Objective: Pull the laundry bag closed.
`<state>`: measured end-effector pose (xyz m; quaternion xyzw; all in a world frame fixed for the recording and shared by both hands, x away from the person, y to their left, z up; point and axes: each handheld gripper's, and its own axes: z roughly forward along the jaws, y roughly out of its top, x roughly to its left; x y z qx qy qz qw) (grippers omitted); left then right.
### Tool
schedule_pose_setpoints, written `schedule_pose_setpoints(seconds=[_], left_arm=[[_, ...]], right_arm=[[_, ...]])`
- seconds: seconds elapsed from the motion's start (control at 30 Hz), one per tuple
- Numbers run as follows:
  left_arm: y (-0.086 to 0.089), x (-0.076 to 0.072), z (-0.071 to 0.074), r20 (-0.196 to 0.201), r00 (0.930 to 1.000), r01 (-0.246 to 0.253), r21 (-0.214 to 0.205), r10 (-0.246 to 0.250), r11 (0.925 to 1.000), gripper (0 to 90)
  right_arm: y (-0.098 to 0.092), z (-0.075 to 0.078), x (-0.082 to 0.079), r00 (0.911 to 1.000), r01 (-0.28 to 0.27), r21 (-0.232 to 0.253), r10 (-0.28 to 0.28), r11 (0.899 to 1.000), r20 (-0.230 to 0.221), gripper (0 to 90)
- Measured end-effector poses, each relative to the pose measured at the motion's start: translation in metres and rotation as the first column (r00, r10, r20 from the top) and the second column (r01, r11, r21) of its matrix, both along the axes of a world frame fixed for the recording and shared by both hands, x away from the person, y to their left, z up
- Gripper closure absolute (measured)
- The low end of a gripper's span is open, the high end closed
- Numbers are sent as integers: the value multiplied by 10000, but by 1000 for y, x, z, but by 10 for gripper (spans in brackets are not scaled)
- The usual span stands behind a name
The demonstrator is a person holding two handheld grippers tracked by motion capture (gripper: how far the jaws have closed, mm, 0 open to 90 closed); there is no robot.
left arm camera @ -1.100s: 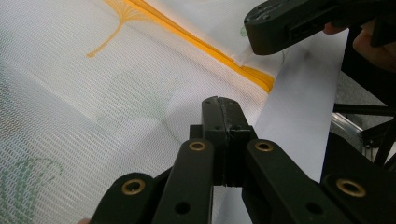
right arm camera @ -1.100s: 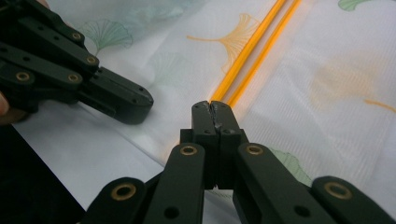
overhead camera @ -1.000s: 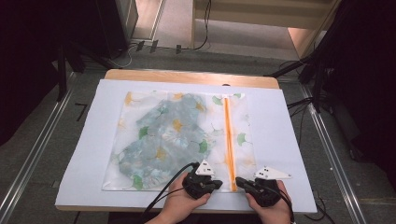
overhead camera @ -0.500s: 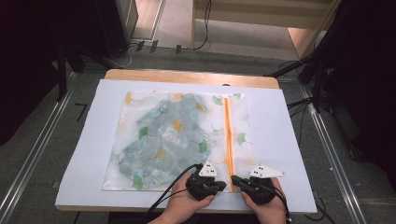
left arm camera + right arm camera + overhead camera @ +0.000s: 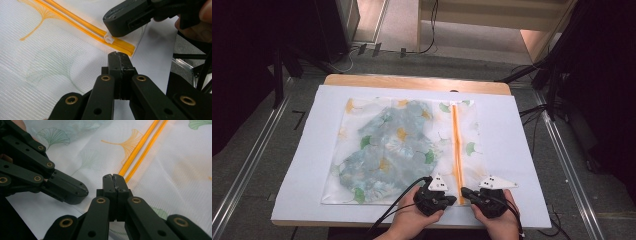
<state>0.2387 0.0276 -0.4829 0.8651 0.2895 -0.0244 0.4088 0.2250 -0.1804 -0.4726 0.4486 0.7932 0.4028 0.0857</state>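
Orange zipper [image 5: 456, 145] runs down the right side of the mesh laundry bag [image 5: 402, 147], which lies flat on the white sheet [image 5: 522, 165] with a folded garment [image 5: 387, 150] inside. Its white pull [image 5: 109, 39] sits at the near end, close to the bag's bottom edge. Your left gripper [image 5: 447, 199] and right gripper [image 5: 466, 192] flank that end, tips near each other, both with jaws pressed together; whether either pinches mesh, I can't tell. In the left gripper view the right gripper's tip sits right at the pull. Risk: with nothing pinning the mesh, pulling the slider likely drags the whole bag up the sheet, or the mesh bunches and jams the teeth. A shallow pinch could slip off the small pull. The sheet covers a wooden table [image 5: 412, 82]; grey floor, metal rails, cables, dark stands around.
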Motion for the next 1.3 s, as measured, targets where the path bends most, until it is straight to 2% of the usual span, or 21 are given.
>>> schedule_pose_setpoints(seconds=[0.27,0.53,0.67,0.77,0.83,1.3], left_arm=[[0,0,0,18,10000,48,38,-48,10000,900],[1,0,0,-7,10000,46,14,-46,10000,900],[0,-1,0,148,9999,62,75,-63,10000,900],[1,-1,0,110,9999,91,115,-92,9999,900],[0,-1,0,98,9999,86,102,-87,9999,900],[1,-1,0,176,9998,91,80,-92,9999,900]], right_arm=[[4,5,8,9997,-239,-294,239,9993,-11,900],[3,9,18,9996,-278,-303,280,9992,80,900],[4,11,21,9997,-225,-285,229,9993,119,900],[3,11,26,9998,-140,-170,142,9998,141,900],[4,12,29,9996,-85,-281,92,9996,263,900],[5,18,63,9980,330,-380,-308,9987,558,900]])
